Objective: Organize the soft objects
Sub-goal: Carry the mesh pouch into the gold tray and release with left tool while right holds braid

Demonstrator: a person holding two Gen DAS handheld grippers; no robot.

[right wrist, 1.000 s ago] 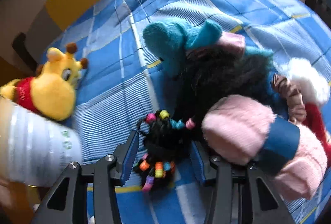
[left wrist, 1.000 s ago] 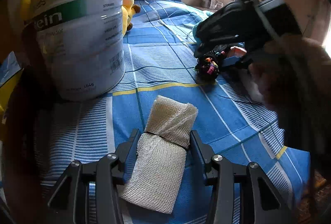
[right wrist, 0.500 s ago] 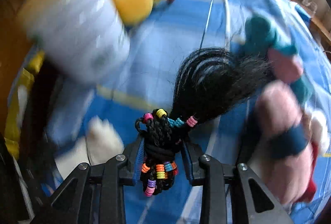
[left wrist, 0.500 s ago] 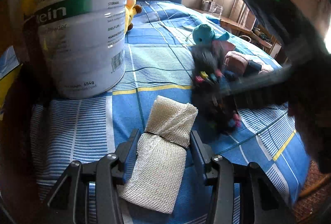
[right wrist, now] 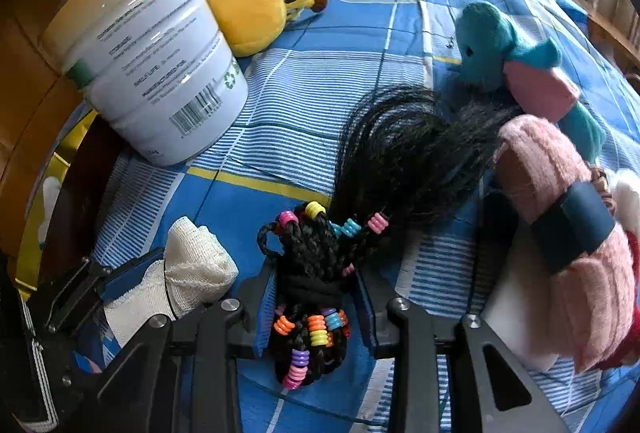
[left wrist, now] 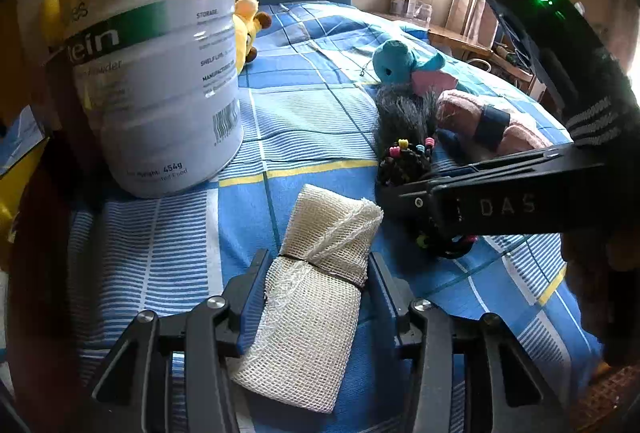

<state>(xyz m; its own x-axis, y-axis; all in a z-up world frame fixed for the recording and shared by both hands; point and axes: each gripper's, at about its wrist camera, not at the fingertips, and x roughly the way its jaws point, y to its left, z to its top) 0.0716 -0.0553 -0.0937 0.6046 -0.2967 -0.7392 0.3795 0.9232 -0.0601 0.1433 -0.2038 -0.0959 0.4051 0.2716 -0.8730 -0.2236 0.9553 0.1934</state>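
Holding one soft thing in each gripper, the person is at an early stage of the sorting, as I judge it. The left gripper (left wrist: 316, 273) has its fingers closed on a white gauze roll (left wrist: 316, 297), which lies on the blue checked bed cover (left wrist: 312, 121) near the camera. The right gripper (right wrist: 312, 297) grips a black braided hairpiece with coloured beads (right wrist: 316, 273), just to the right of the gauze roll. Still lying loose farther away are a yellow plush toy (right wrist: 260, 1), a teal plush toy (right wrist: 492, 41) and a pink fluffy roll with a dark band (right wrist: 560, 209).

The large white tin (left wrist: 148, 73) stands at the far left; it looks open at the top, so it is perhaps the container, but I cannot see inside.

On the tin I can read "...tein", "STORAGE", "SHELF LIFE" and "454g". The side of the right gripper shows the letters "DAS".
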